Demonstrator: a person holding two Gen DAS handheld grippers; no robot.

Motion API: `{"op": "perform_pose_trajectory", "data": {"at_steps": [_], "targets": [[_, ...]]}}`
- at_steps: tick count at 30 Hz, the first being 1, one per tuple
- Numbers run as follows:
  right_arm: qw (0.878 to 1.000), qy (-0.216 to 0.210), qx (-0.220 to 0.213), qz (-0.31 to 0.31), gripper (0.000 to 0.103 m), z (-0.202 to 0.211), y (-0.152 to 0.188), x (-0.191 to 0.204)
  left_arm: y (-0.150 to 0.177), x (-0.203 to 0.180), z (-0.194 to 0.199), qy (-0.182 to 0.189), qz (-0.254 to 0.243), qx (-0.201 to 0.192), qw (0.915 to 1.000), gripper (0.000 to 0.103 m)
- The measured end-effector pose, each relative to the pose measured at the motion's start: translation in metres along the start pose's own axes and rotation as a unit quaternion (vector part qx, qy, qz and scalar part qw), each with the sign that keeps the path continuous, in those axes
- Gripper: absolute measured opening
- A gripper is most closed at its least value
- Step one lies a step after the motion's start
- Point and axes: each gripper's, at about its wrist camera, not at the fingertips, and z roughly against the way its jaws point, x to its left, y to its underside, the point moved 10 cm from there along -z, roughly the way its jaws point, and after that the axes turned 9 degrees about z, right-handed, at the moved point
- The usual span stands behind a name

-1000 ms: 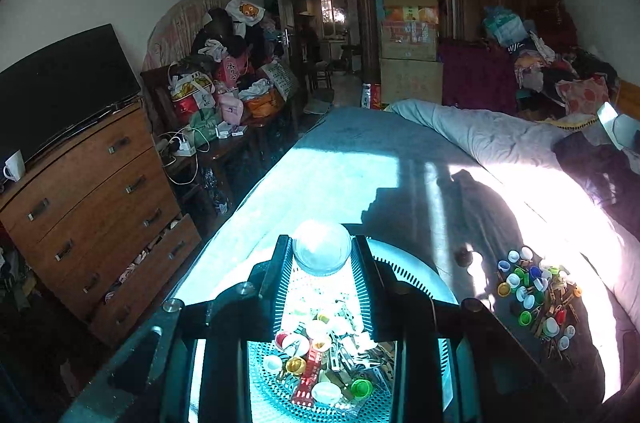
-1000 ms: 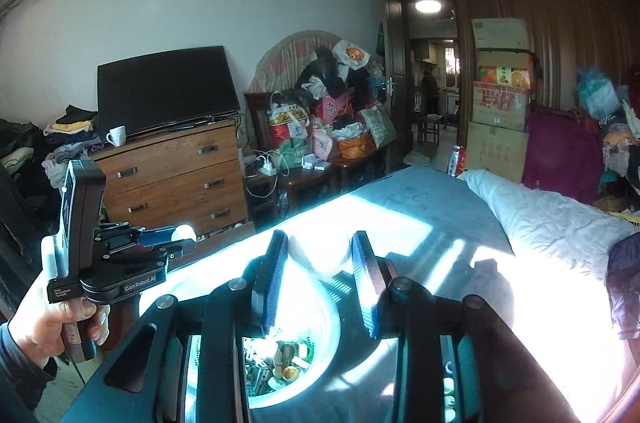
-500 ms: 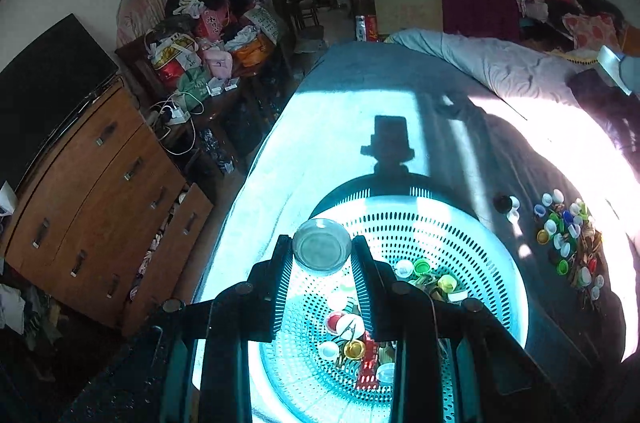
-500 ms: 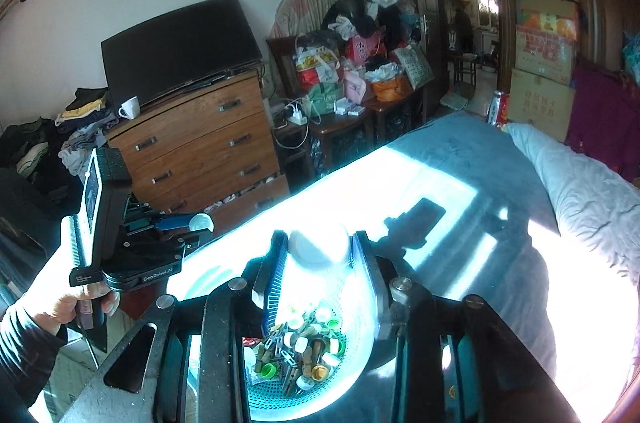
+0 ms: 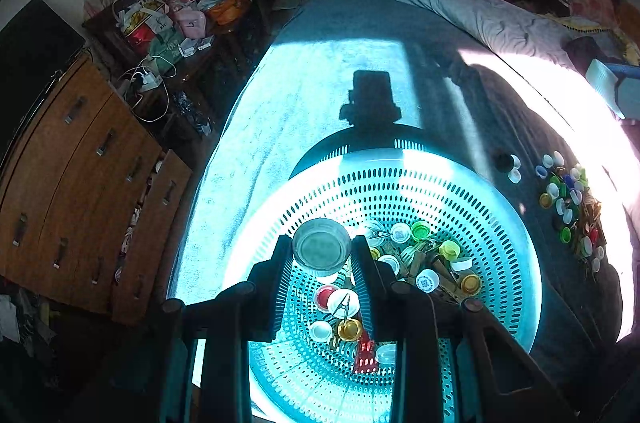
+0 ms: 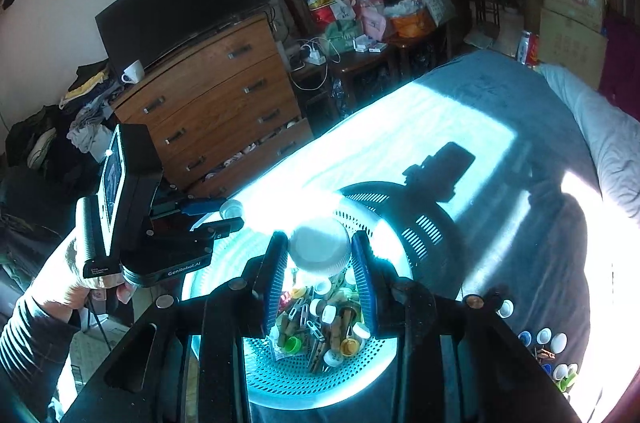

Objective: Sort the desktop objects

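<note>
My left gripper point(image 5: 321, 247) is shut on a round pale cap point(image 5: 322, 245), its hollow side facing the camera, above the near left part of a perforated teal basket point(image 5: 440, 175). Loose bottle caps point(image 5: 420, 231) and wooden clothespins point(image 5: 416, 261) lie inside the basket. My right gripper point(image 6: 320, 243) is shut on a white cap point(image 6: 320, 251) over the same basket point(image 6: 280, 375). In the right wrist view a hand holds the left gripper point(image 6: 228, 217) at the left, a small white cap point(image 6: 232, 210) between its fingers.
The basket rests on a bed with a blue-grey cover point(image 5: 320, 83). A heap of coloured caps and pegs point(image 5: 568, 199) lies on the bed to the right. A wooden dresser point(image 5: 80, 183) with open lower drawers stands left of the bed, and a cluttered side table point(image 5: 172, 23) behind it.
Both grippers have tipped downward and moved over the basket, which now fills far more of each view. Each still holds its cap.
</note>
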Motion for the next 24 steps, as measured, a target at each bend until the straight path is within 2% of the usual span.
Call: {"op": "perform_pose_trajectory", "data": {"at_steps": [6,7,8,10,14,17,19,20,21,22,23,24], "targets": [[1.000,-0.014,0.001,0.003,0.033,-0.006,0.000,0.008,0.001,0.001,0.001,-0.005,0.008,-0.004,0.9999,0.031],[1.000,-0.022,0.000,0.000,0.034,-0.007,0.000,0.011,0.001,0.002,0.001,-0.007,0.010,-0.003,0.9999,0.034],[0.999,-0.035,0.002,-0.002,0.037,-0.009,0.000,0.015,0.001,0.001,0.001,-0.007,0.009,-0.003,0.9999,0.047],[0.999,-0.039,-0.001,-0.003,0.077,-0.009,0.001,0.018,0.000,-0.001,0.003,-0.012,0.001,-0.010,0.9999,0.058],[0.999,-0.035,-0.020,-0.008,0.078,0.001,0.005,0.014,-0.002,-0.009,0.012,-0.005,-0.006,-0.024,0.9997,0.066],[0.998,-0.021,-0.042,-0.029,0.078,0.021,0.020,-0.005,-0.008,-0.019,0.027,-0.006,-0.008,-0.051,0.9986,0.072],[0.997,-0.010,-0.069,-0.046,0.082,0.046,0.043,-0.022,-0.009,-0.042,0.047,0.020,-0.020,-0.081,0.9963,0.073],[0.996,0.001,-0.079,-0.051,0.084,0.060,0.060,-0.033,-0.008,-0.059,0.060,0.036,-0.027,-0.099,0.9941,0.077],[0.995,0.021,-0.083,-0.057,0.089,0.074,0.082,-0.045,-0.004,-0.079,0.072,0.055,-0.037,-0.115,0.9911,0.081],[0.994,0.046,-0.081,-0.063,0.092,0.088,0.109,-0.059,0.001,-0.103,0.085,0.079,-0.050,-0.130,0.9871,0.090],[0.992,0.075,-0.071,-0.072,0.092,0.101,0.140,-0.075,0.008,-0.128,0.097,0.104,-0.061,-0.145,0.9820,0.098],[0.989,0.103,-0.059,-0.085,0.093,0.116,0.173,-0.090,0.017,-0.154,0.107,0.128,-0.071,-0.159,0.9764,0.101]]}}
